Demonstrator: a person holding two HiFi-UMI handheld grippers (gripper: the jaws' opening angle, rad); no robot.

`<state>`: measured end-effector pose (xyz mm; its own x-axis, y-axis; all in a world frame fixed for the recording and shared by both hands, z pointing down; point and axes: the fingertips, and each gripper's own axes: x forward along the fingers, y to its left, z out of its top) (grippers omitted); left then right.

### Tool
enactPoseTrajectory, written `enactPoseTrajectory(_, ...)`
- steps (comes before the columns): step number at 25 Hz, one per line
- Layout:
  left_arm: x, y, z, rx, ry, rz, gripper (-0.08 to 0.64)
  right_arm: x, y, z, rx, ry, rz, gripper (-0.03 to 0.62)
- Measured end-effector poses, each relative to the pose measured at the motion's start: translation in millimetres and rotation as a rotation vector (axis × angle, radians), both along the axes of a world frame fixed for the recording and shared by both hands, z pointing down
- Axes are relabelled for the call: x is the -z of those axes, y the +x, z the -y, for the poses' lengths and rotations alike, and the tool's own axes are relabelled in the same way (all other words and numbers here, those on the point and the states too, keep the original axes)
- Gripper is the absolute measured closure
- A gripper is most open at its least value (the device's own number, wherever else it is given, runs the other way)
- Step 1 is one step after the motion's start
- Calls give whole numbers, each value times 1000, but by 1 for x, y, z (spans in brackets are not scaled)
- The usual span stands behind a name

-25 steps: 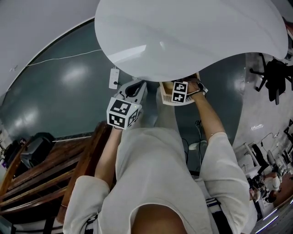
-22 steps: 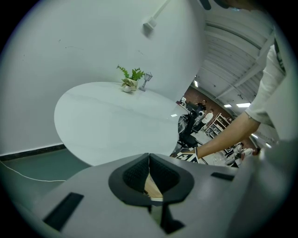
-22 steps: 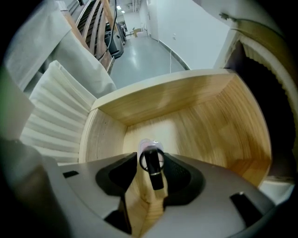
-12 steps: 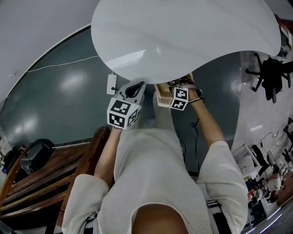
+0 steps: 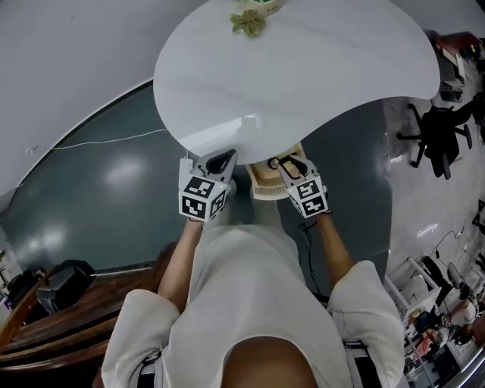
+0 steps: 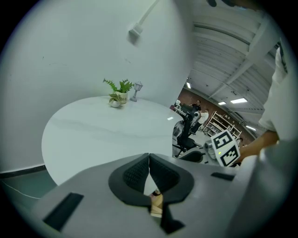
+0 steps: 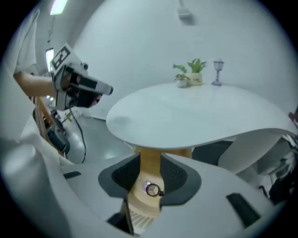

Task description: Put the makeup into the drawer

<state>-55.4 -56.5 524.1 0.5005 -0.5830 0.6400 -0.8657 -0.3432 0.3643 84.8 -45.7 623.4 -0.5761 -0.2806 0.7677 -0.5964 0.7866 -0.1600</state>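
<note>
My right gripper (image 5: 286,164) (image 7: 150,168) grips a small light wooden drawer box (image 5: 266,179) (image 7: 142,205) with a metal ring pull (image 7: 152,189). Its jaws are closing, and both pads press the box's sides. The box hangs in the air just below the near edge of the round white table (image 5: 303,68). In the left gripper view my left gripper (image 5: 221,160) (image 6: 149,160) is shut, its pad tips touching. A small tan bit shows in the gap behind those pads; I cannot tell what it is. No makeup is clearly visible.
A potted fern (image 5: 250,19) (image 6: 118,95) (image 7: 188,74) and a small lamp ornament (image 6: 136,90) (image 7: 218,72) stand at the table's far side. A black office chair (image 5: 443,136) stands at the right, with wooden furniture (image 5: 45,326) at the lower left.
Both grippers have risen toward the table's near edge. The right gripper rolled so that its marker cube faces up, lifting the wooden box with it.
</note>
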Motion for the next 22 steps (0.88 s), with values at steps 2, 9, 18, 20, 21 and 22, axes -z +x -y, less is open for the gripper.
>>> enactPoseTrajectory(2,12,2,9,1,23,6,548,29,11,17,-115,37,64,480)
enactPoseTrajectory(9,54,-2,43,19,115,29,549,121,40,83,-329,229,172,531)
enactPoseTrajectory(18,111,-11,81,49,249,51,549,193,78,125,-425,387,200,594)
enactPoseTrajectory(20,120,-14,87,57,269,53,549,203,82,128,-427,399,206,595)
enactPoseTrajectory(21,123,-16,90,59,278,56,549,207,83,129,-428,408,209,595)
enactPoseTrajectory(22,127,-17,92,61,287,58,549,211,84,131,-429,417,212,595)
